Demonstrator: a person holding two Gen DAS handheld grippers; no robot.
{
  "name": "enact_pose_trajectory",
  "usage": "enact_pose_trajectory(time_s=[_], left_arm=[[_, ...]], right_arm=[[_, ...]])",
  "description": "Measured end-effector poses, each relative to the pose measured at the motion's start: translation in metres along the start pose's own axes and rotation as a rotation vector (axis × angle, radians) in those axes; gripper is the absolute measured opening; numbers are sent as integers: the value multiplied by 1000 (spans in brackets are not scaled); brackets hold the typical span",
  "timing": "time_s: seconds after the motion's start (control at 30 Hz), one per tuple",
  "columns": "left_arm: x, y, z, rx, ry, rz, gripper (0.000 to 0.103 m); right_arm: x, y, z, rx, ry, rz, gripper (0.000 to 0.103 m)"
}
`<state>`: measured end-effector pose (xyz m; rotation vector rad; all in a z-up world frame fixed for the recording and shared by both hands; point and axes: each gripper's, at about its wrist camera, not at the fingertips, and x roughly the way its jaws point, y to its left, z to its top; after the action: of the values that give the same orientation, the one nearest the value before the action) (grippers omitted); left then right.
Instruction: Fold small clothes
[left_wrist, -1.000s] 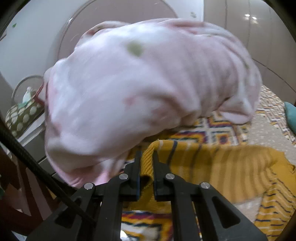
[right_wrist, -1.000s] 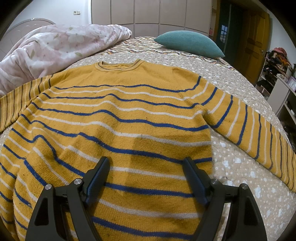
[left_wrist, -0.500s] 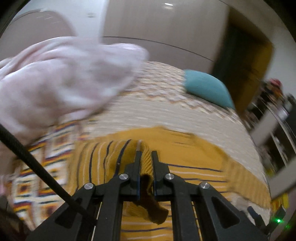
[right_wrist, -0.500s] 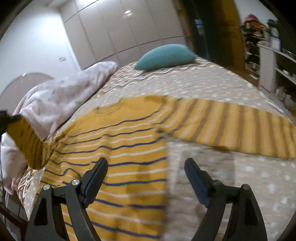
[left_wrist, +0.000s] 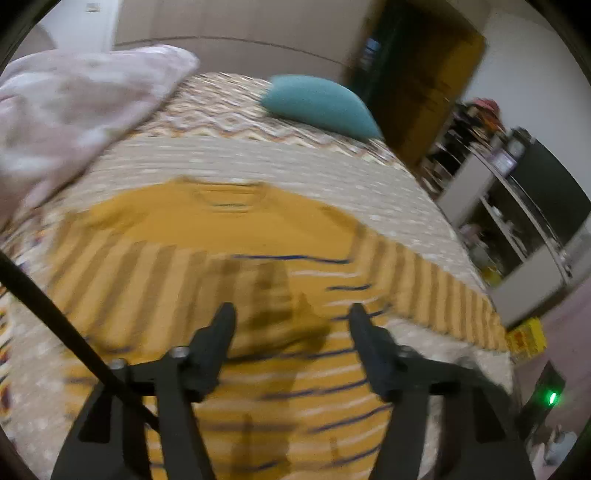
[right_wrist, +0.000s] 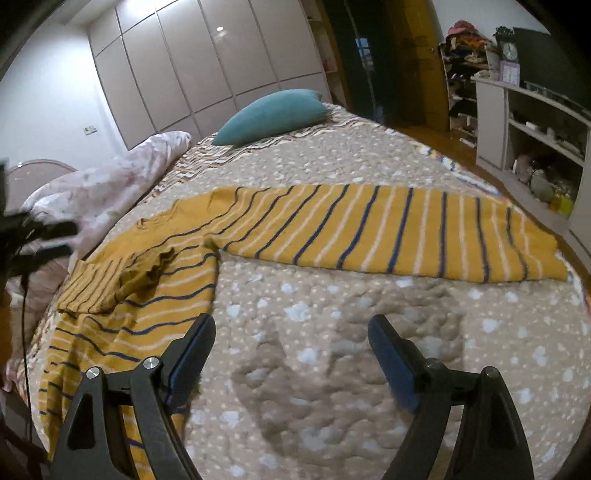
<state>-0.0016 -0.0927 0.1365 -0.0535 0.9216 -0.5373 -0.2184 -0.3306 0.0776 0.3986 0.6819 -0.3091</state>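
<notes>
Bedroom, spotted quilt (right_wrist: 332, 369) carrying a striped yellow sweater (right_wrist: 369, 229).

Sweater is lying across frame centre, one sleeve folded over its body at left; left gripper (left_wrist: 290, 321) and right gripper (right_wrist: 291, 332) are both hovering spread, holding nothing.

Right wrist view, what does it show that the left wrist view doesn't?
Only the right wrist view shows the right hand-held gripper, open over bare bedspread, the sweater's outstretched sleeve in sharp detail, and the other sleeve folded onto the body. Only the left wrist view shows the left hand-held gripper, open above the sweater's chest, and a green indicator light. Both show the yellow striped sweater, the teal pillow and the pink duvet.
</notes>
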Motion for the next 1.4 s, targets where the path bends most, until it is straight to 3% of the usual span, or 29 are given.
enact_pose_trajectory(time_s=[0.1,0.2,0.3,0.47,0.53,0.6,0.63,0.7,0.8,0.87,0.9,0.97,1.03,1.1,1.17,1.4], left_arm=[[-35,56,-28,-16,-46,156,72],[-55,101,-59,-34,-41,268,72],[-63,142,-91,-114,-4,262,72],[-58,167,-117,-208,17,191,72],[-55,169,-121,-223,18,172,72],[-57,168,-125,-226,13,152,72],[-57,168,-127,-222,9,144,72],[-56,167,-127,-213,14,134,72],[-46,168,-129,-213,44,137,72],[-42,168,-132,-224,50,136,72],[-41,167,-134,-222,49,136,72],[-40,164,-135,-209,51,143,72],[-38,162,-135,-211,55,138,72],[-37,159,-137,-226,56,130,72],[-38,156,-138,-241,52,124,72],[-35,152,-140,-245,52,136,72]], right_arm=[[3,21,2,-15,9,64,88],[9,54,11,-54,24,154,88],[39,87,31,-82,74,223,88],[118,139,49,-149,206,188,80],[153,153,49,-186,284,133,60],[163,162,55,-215,294,125,17],[161,164,62,-208,293,156,12],[151,156,74,-193,251,135,1],[152,132,88,-173,208,-67,1],[150,113,90,-149,207,-131,2],[145,107,89,-124,214,-99,4],[131,91,83,-46,227,68,4],[122,83,77,17,246,216,14],[118,83,73,56,252,293,45],[121,91,73,64,250,329,51],[159,123,69,66,302,369,51]])
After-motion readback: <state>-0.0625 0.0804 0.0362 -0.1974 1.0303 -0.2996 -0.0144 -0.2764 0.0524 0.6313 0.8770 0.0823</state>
